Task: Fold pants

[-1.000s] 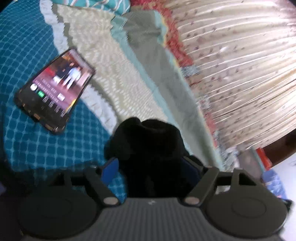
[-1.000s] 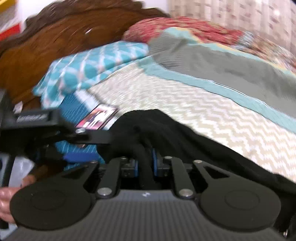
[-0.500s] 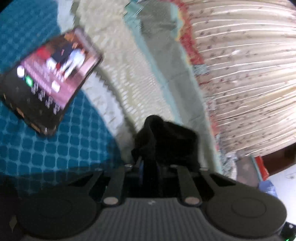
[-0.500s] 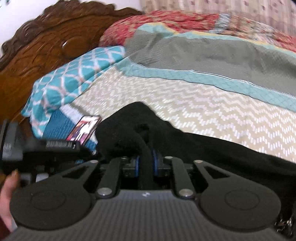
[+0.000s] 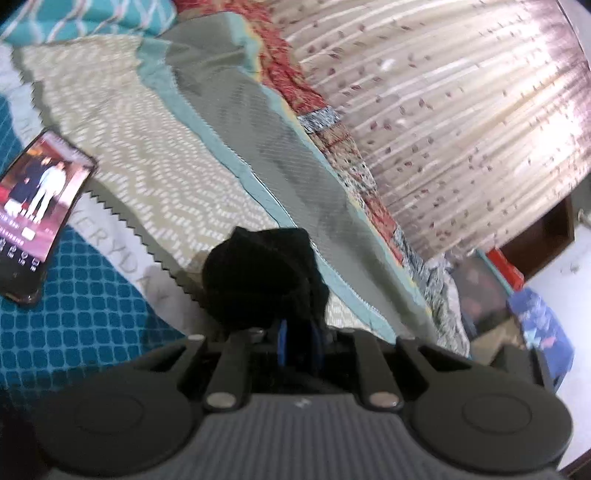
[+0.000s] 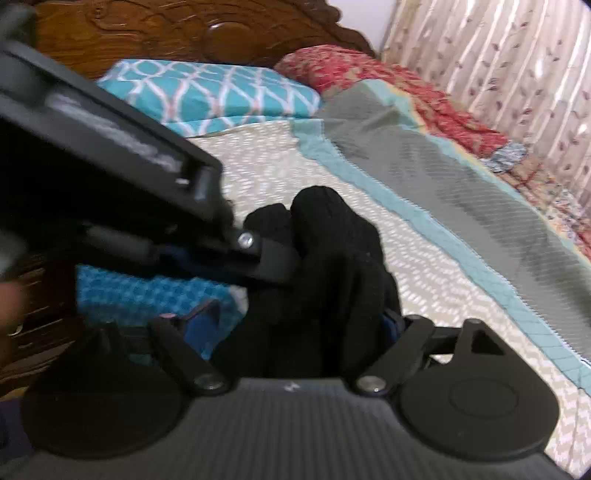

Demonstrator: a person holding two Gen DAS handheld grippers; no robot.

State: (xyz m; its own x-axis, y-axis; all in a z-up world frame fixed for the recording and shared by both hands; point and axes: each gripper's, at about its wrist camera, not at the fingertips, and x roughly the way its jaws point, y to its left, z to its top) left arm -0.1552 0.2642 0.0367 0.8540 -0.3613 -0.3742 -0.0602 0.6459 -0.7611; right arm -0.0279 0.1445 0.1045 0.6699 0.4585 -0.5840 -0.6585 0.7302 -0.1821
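Since a second ago your left claw (image 5: 298,341) has gone from spread around the black pants (image 5: 264,275) to pinched tight on a bunched fold of them, while your right claw (image 6: 301,326) has gone from clamped to parting; its jaws are opening now, with the cloth between them and a visible gap at the left blue pad (image 6: 201,326).

Count: one pair of black pants, gathered in a lump on the bed over the zigzag quilt (image 5: 147,162); two claws; one phone (image 5: 35,206) with a lit screen, lying on the teal checked blanket (image 5: 85,325); one teal patterned pillow (image 6: 218,94); one carved wooden headboard (image 6: 192,35); one curtain (image 5: 461,110).

Hidden or unclear: in the right wrist view the left gripper's body crosses the upper left and covers the phone. Part of a hand (image 6: 9,299) shows at the left edge, blurred. The phone is cut off at the frame edge in the left wrist view. Most of the pants lies below both cameras, so you cannot tell how they are folded. Items on the floor beyond the bed are too blurred to name.
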